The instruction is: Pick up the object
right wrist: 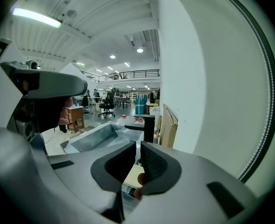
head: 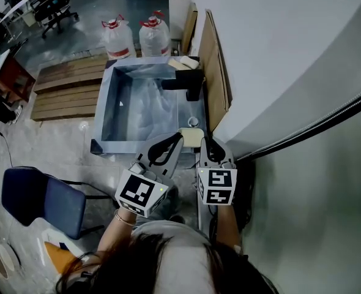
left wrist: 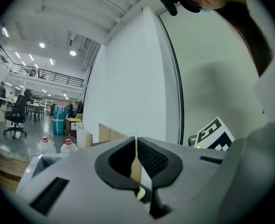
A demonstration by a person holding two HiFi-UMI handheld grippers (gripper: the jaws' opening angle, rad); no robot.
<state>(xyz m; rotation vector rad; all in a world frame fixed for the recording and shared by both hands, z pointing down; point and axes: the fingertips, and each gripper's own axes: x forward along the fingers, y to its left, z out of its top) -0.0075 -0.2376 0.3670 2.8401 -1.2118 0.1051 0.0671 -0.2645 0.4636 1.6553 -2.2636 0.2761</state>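
Note:
A pale yellow block (head: 191,138) lies on the near right rim of a metal sink (head: 110,112). My left gripper (head: 180,136) hovers just left of the block, jaws shut and empty. On the block's right edge sits my right gripper (head: 205,139), also shut on nothing; whether it touches the block I cannot tell. In the left gripper view the left gripper (left wrist: 136,142) shows its jaws meeting, with brown cardboard behind. The right gripper (right wrist: 138,146) shows closed jaws, and the yellow block (right wrist: 134,174) lies below them before the sink (right wrist: 93,139).
A black faucet (head: 188,81) stands on the sink's right rim, with another pale block (head: 182,63) at the far corner. Cardboard sheets (head: 216,72) lean on the white wall (head: 290,54). Two water bottles (head: 119,38), a wooden pallet (head: 67,84) and a blue chair (head: 43,201) surround the sink.

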